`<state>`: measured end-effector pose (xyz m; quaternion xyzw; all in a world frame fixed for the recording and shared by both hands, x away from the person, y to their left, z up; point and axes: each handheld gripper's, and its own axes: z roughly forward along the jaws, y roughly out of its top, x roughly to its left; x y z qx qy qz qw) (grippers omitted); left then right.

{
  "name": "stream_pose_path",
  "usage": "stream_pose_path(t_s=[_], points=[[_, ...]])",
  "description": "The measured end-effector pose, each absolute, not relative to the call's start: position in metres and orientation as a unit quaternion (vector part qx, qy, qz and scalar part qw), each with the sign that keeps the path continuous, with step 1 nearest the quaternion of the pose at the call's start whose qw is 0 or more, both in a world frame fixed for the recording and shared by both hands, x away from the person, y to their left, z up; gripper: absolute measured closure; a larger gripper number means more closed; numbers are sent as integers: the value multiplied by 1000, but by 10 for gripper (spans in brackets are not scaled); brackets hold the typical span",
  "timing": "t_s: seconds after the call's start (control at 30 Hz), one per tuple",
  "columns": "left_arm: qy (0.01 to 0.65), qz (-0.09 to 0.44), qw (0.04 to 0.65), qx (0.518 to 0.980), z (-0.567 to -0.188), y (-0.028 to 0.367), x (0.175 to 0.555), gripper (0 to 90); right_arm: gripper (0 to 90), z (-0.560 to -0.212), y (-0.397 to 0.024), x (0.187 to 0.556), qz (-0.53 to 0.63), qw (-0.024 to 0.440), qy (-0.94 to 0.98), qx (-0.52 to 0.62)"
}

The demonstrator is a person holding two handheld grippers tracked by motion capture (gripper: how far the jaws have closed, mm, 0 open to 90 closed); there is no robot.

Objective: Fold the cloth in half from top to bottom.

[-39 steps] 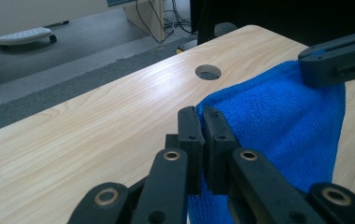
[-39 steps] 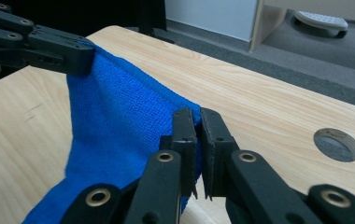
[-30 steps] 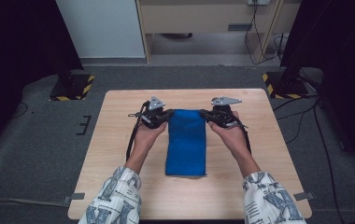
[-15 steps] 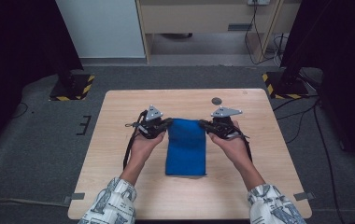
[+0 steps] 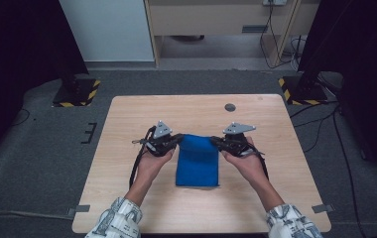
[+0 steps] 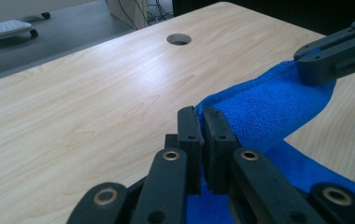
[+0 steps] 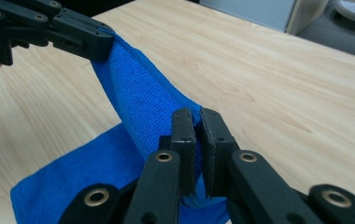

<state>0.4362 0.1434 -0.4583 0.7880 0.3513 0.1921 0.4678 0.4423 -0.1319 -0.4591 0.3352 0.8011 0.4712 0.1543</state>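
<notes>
A blue cloth (image 5: 197,161) lies lengthwise on the wooden table (image 5: 127,124), its far end lifted and folded back toward the person. My left gripper (image 5: 176,140) is shut on the far left corner of the blue cloth (image 6: 259,107), and my right gripper (image 5: 215,141) is shut on the far right corner. In the left gripper view my left gripper (image 6: 202,114) pinches the cloth edge, and the right gripper's jaws hold the other corner at upper right. In the right gripper view my right gripper (image 7: 194,116) pinches the blue cloth (image 7: 143,102), which sags between the two corners.
A round cable hole (image 5: 230,107) sits near the table's far edge. Black stands with yellow-striped bases (image 5: 77,91) flank the table on the grey floor. A cabinet (image 5: 216,20) stands behind, with cables hanging beside it.
Both grippers have come toward the person and lower, carrying the cloth's far edge back over the rest of the cloth. The cloth looks shorter on the table.
</notes>
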Motion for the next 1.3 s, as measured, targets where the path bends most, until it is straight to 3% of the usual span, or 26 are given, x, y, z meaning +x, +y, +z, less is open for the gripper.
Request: stream_pose_path(t_s=[1.3], points=[[338, 160, 482, 792, -478, 150, 396, 856, 832, -479, -139, 402, 470, 138, 817, 304]])
